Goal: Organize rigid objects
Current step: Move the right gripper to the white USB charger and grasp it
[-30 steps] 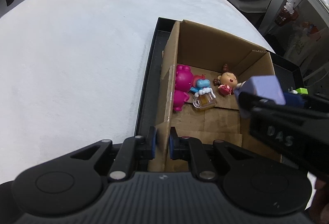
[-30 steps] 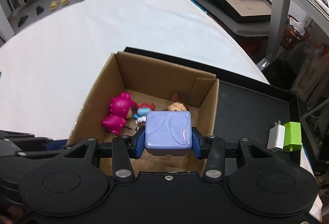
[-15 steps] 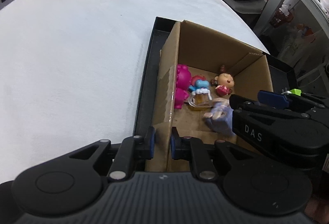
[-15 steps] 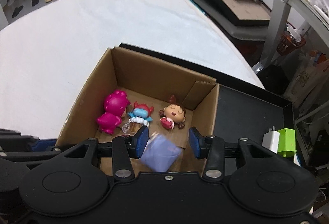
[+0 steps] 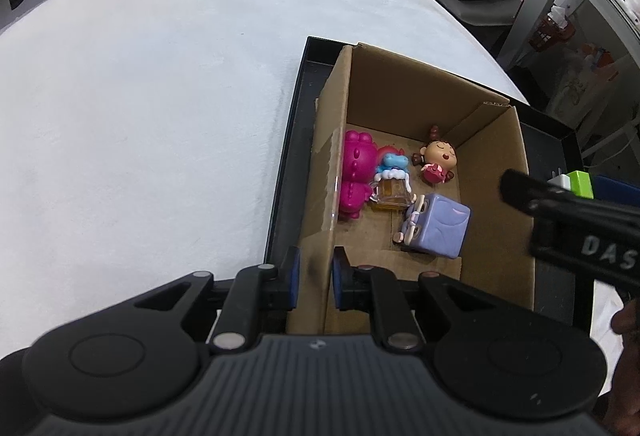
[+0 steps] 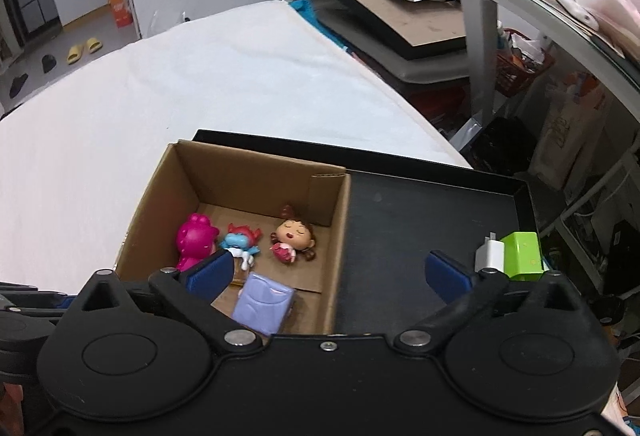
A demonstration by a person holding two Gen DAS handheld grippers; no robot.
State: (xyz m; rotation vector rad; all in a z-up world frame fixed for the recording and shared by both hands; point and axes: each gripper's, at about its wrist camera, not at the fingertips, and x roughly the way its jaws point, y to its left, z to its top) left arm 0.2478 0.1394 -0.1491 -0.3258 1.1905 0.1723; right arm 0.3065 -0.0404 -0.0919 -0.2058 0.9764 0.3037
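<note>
- your left gripper (image 5: 313,278) pinches the box (image 5: 322,196) wall.
- your right gripper (image 6: 328,272) gapes wide, empty, above the purple cube (image 6: 262,302) lying inside.

A cluttered workroom or storage space, not a tidy home: beyond the white-covered table (image 6: 240,84) stand stacked black trays (image 6: 400,16), to its right a metal shelf rack (image 6: 560,48) with bags, and slippers (image 6: 84,48) on the floor past its far end

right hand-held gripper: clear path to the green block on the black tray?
Probably yes. The right hand-held gripper is open and empty, and the green block sits uncovered on the black tray, outside the cardboard box. Only the white charger touches it.
</note>
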